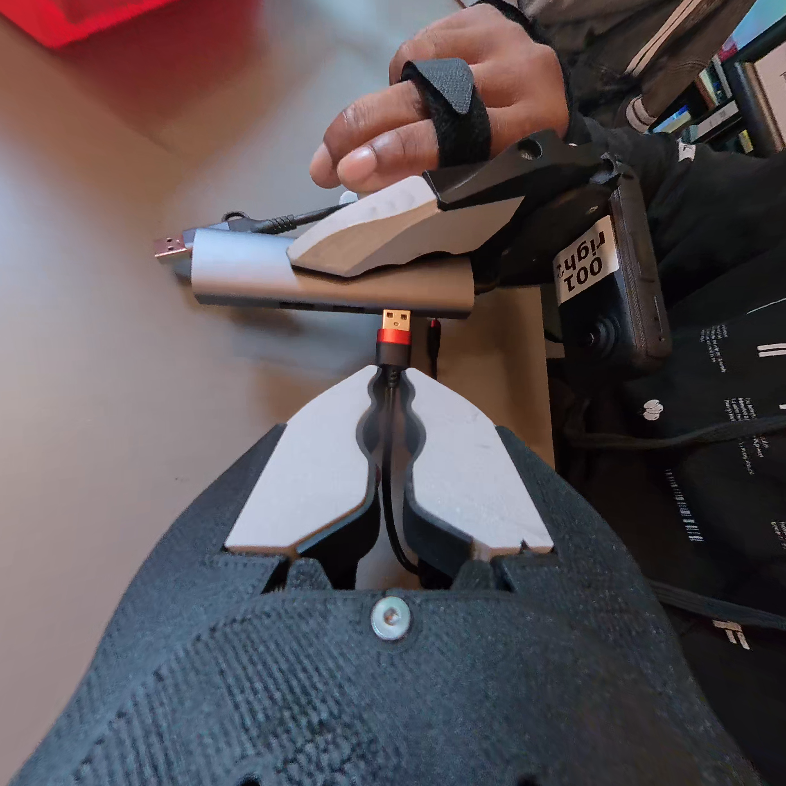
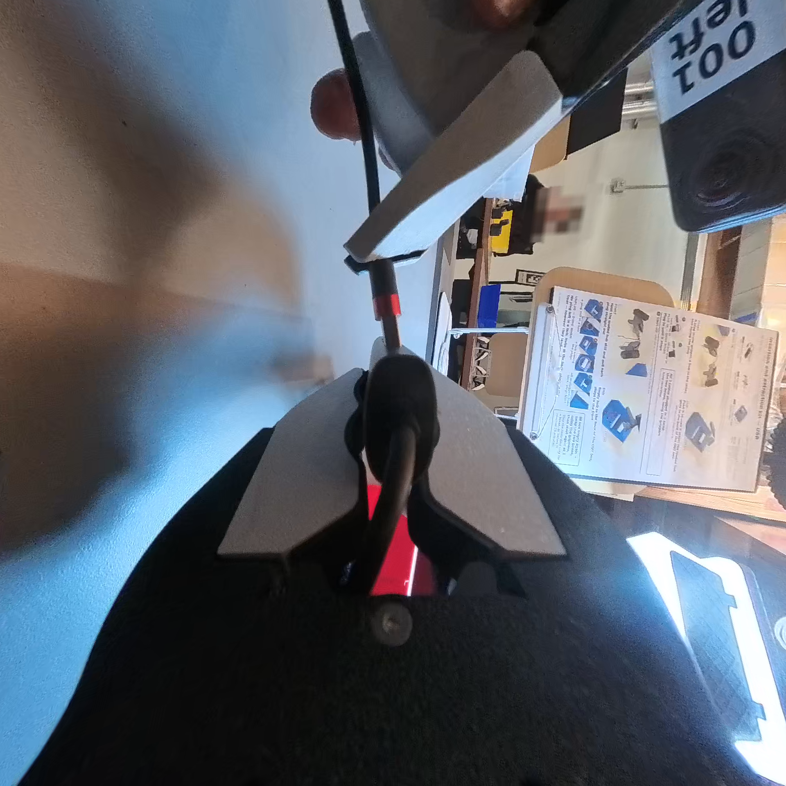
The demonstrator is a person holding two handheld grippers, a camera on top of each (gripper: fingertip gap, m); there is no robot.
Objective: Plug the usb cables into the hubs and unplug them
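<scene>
My left gripper (image 1: 391, 374) is shut on the black USB cable (image 1: 389, 468), just behind its red collar. The gold plug (image 1: 397, 320) points at the long side of the grey hub (image 1: 246, 272). Its tip meets a port, and most of the metal shell still shows. My right gripper (image 2: 397, 374) is shut on the hub (image 2: 400, 408), seen end-on with its own black lead running toward the camera. In the left wrist view the right gripper's fingers (image 1: 374, 238) clamp the hub's right half above the table. The red collar (image 2: 385, 304) and the left gripper's finger (image 2: 446, 191) show above the hub.
The hub's own lead ends in a loose USB plug (image 1: 170, 249) at its left end. A second red-tipped cable (image 1: 434, 340) hangs under the hub. A red bin (image 1: 76, 17) stands far left. An instruction sheet on a clipboard (image 2: 638, 383) stands to the right, past the table edge (image 1: 548, 404). Tip to tip, the grippers are about 6 centimetres apart.
</scene>
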